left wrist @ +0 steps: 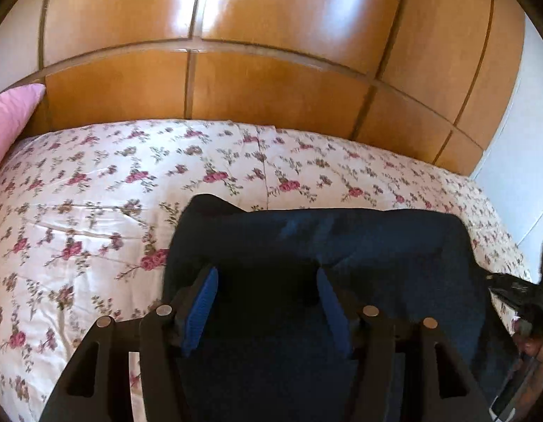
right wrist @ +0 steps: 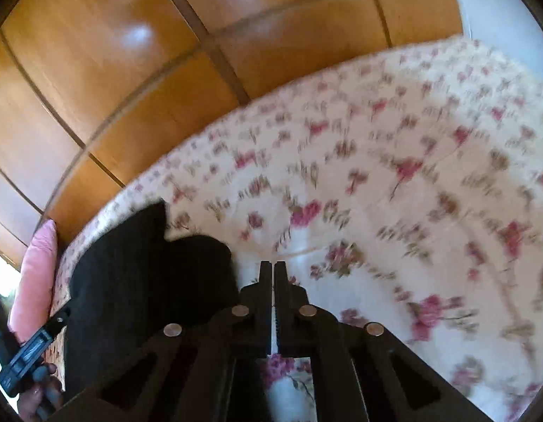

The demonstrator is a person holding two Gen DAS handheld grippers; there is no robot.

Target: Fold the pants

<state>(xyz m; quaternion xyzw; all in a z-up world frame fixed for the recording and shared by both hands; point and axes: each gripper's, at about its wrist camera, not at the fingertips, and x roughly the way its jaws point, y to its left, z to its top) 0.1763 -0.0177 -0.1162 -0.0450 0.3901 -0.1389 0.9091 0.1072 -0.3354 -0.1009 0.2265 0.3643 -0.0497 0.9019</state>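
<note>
Dark pants (left wrist: 341, 246) folded on floral bedspread (left wrist: 78, 193), left claw (left wrist: 267, 292) wide over them — right claw (right wrist: 273, 270) closed, empty

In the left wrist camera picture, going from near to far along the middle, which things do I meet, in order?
Left gripper, jaws standing apart → dark blue pants on the bed → floral bedspread → wooden wardrobe panels.
</note>
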